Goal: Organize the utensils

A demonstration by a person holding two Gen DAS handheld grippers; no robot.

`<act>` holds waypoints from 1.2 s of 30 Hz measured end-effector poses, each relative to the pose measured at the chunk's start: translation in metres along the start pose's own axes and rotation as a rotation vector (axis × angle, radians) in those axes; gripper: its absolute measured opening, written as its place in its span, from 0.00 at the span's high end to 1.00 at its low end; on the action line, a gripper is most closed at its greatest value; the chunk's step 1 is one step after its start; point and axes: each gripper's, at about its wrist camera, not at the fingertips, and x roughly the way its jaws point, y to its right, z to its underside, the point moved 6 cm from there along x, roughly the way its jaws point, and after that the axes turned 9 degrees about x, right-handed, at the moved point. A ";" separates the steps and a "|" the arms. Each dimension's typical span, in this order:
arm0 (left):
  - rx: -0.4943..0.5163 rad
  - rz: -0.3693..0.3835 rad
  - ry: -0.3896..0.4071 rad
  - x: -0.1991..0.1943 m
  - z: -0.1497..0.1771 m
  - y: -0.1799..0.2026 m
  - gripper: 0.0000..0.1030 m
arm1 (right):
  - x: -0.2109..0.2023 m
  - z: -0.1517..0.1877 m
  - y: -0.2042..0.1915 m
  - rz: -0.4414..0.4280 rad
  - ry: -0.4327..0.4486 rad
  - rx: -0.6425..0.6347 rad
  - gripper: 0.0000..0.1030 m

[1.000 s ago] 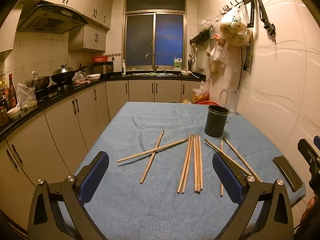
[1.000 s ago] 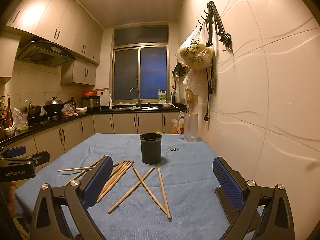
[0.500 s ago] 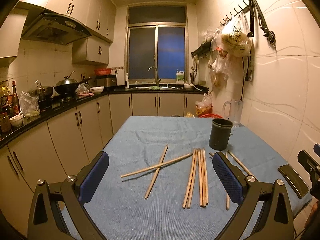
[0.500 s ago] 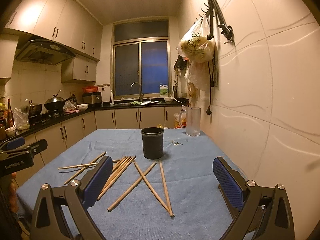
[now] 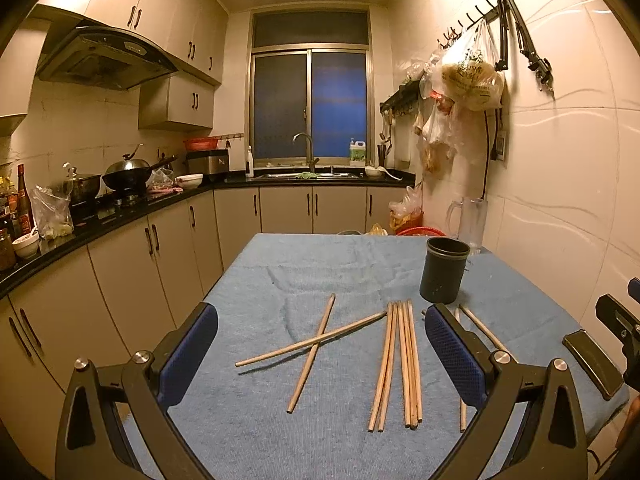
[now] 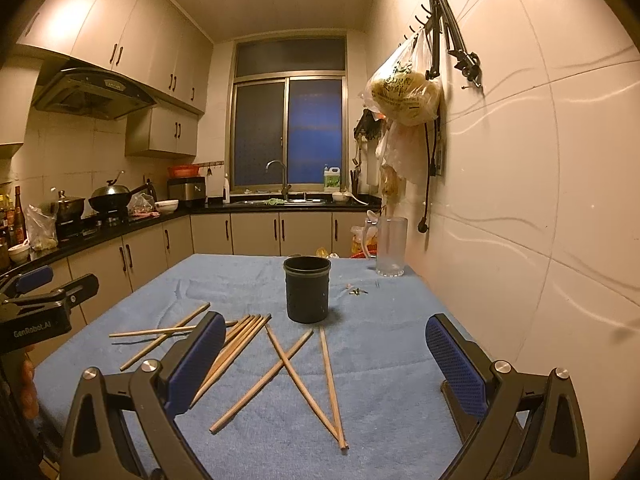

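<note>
The bench [image 5: 320, 440] wears a blue cloth, likely there to keep round sticks from rolling and to soften contact. A black cup [image 6: 307, 289] stands upright and empty toward the far right of it, mouth open upward, the probable home for the chopsticks [image 5: 404, 364], which all lie flat on the cloth nearer than the cup.

Both tools hang above the near edge with nothing in them. The left tool [image 5: 320, 364] has its blue pads wide apart, aimed over the left half of the scatter. The right tool [image 6: 326, 364] is spread just as wide, facing the cup and the sticks before it. That spacing suggests neither has picked a target yet.

The chopsticks are plain pale wood, thin and straight. In the left view a bundle [image 5: 400, 364] of several lies side by side, roughly parallel. To its left two sticks cross in an X [image 5: 316, 344]. In the right view three more [image 6: 304, 372] lie in front of the cup, two crossed and one just beside them. None is in the cup.
</note>
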 end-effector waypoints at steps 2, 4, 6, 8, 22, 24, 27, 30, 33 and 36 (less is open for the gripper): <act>0.001 -0.004 -0.005 0.004 0.000 0.000 0.00 | 0.004 0.000 0.000 0.002 -0.010 -0.004 0.02; 0.013 -0.006 -0.011 0.008 0.000 0.001 0.00 | 0.009 0.000 -0.001 0.008 -0.023 -0.019 0.02; 0.029 -0.022 -0.019 0.011 0.000 0.003 0.00 | 0.019 -0.001 -0.003 0.027 -0.058 -0.062 0.02; 0.042 -0.008 -0.046 0.018 0.000 0.005 0.00 | 0.031 -0.001 -0.004 0.040 -0.106 -0.112 0.02; 0.141 0.176 -0.301 0.119 -0.005 -0.011 0.00 | 0.139 -0.027 0.041 -0.047 -0.419 -0.012 0.04; 0.234 0.223 -0.317 0.137 -0.010 0.002 0.00 | 0.158 -0.024 0.044 -0.067 -0.467 -0.002 0.08; 0.305 0.254 -0.319 0.152 -0.013 0.015 0.00 | 0.185 -0.016 0.046 -0.115 -0.550 0.033 0.17; 0.356 0.313 -0.372 0.173 -0.004 0.028 0.04 | 0.202 -0.010 0.041 -0.175 -0.602 0.062 0.23; 0.420 0.351 -0.445 0.194 0.011 0.037 0.28 | 0.212 -0.002 0.024 -0.251 -0.637 0.053 0.24; 0.461 0.367 -0.499 0.212 0.025 0.045 0.38 | 0.219 0.010 0.000 -0.323 -0.672 0.007 0.24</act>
